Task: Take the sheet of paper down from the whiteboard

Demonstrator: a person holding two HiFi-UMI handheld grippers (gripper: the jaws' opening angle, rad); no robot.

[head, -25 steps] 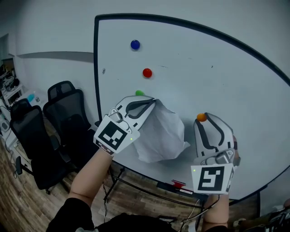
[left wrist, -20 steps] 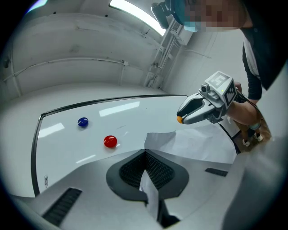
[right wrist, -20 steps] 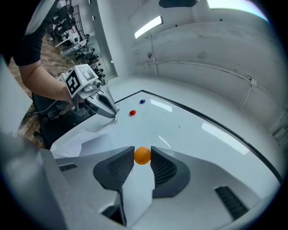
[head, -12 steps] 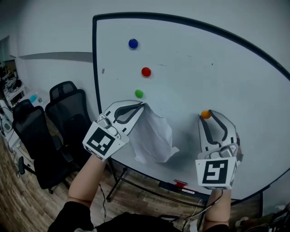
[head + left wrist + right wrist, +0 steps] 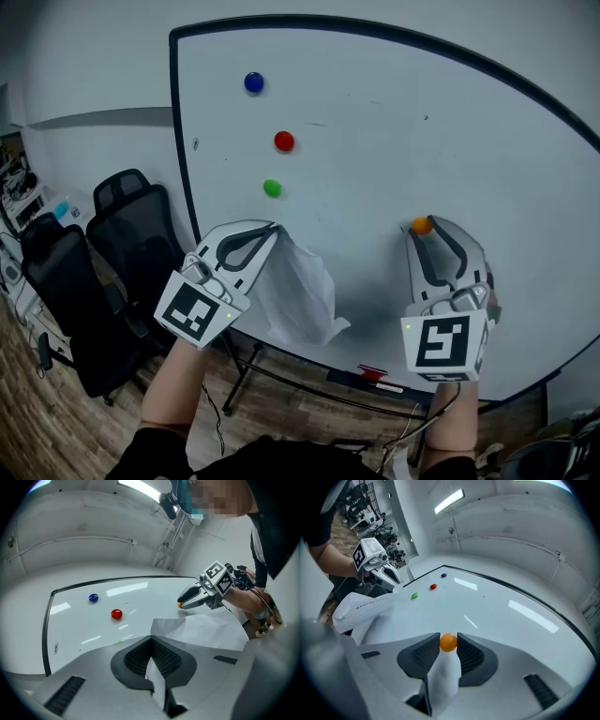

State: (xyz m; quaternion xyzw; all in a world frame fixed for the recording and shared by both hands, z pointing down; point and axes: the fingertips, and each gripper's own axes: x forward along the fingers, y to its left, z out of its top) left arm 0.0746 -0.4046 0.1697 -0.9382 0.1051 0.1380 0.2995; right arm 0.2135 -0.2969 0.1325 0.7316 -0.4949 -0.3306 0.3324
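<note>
While the left claw [image 5: 270, 228] is clamped shut on an upper corner of the sheet of paper [image 5: 302, 292], the sheet hangs crumpled below it, in front of the lower part of the whiteboard [image 5: 375, 122]. The right claw [image 5: 425, 229] is closed on an orange magnet [image 5: 448, 642], well to the paper's right. A blue magnet [image 5: 253, 82], red magnet [image 5: 284, 142] and green magnet [image 5: 272, 188] sit on the board above the left claw. Black office chairs [image 5: 131, 239] stand left of the board.
</note>
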